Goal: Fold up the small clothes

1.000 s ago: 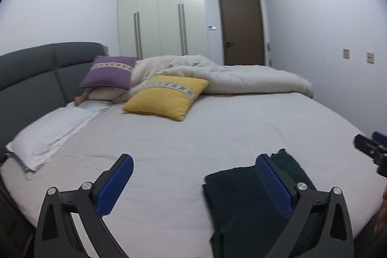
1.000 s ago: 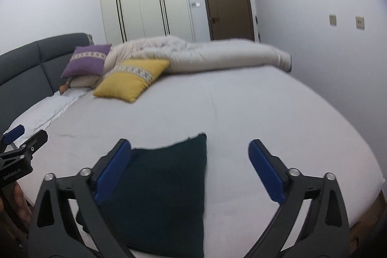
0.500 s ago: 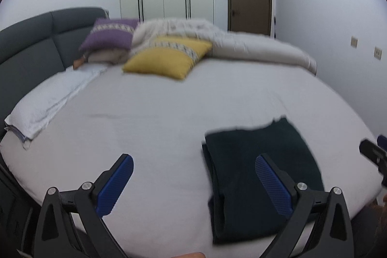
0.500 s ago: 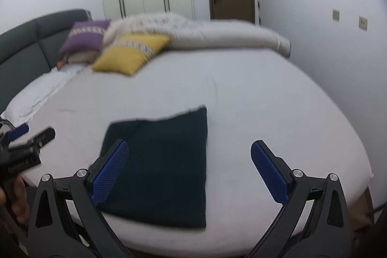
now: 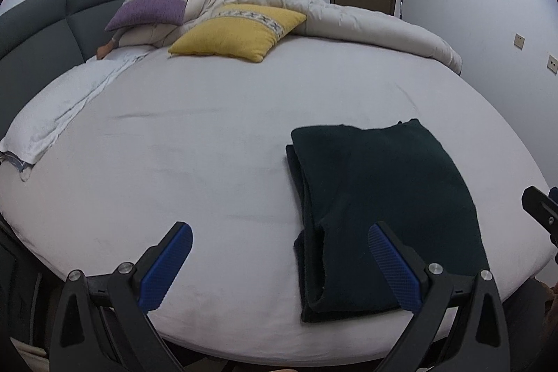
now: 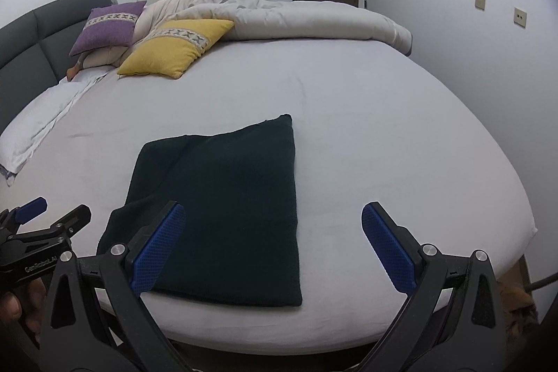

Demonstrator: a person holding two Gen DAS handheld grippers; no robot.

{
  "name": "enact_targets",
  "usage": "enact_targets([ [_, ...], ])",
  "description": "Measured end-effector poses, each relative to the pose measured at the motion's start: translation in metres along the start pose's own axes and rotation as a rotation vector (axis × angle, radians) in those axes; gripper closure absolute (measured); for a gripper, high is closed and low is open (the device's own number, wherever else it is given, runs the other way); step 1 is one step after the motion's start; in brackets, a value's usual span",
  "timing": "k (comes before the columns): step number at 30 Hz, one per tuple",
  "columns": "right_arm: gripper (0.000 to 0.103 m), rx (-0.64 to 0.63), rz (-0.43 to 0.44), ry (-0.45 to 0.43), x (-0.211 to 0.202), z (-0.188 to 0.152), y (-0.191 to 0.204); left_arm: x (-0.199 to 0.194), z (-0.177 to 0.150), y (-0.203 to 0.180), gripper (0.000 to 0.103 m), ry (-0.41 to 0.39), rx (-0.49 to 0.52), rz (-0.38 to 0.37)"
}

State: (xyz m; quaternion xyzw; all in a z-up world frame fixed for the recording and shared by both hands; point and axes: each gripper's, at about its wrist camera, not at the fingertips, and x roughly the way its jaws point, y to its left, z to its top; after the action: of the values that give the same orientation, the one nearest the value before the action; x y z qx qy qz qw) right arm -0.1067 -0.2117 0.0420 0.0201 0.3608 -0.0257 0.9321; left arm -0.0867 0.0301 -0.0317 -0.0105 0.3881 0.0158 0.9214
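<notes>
On grey bed sheet [image 6: 348,128], folded dark green knit garment [image 6: 226,197] looks soft, limp; both jaws open, empty—pinch your near corners.

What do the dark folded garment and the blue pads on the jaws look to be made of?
The dark folded garment looks like thick knit or fleece: matte, fuzzy surface, soft rounded layered edges. The blue pads look like moulded rubber or plastic, judging by their fine cross-hatched grip texture; which one, the look leaves open.
</notes>
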Motion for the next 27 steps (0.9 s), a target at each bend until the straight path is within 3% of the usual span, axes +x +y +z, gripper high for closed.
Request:
enact_targets([
  [27,0.001,-0.052,-0.004,0.070,0.035,-0.014,0.022,0.020,-0.004,0.014,0.000,0.035,0.001,0.012],
])
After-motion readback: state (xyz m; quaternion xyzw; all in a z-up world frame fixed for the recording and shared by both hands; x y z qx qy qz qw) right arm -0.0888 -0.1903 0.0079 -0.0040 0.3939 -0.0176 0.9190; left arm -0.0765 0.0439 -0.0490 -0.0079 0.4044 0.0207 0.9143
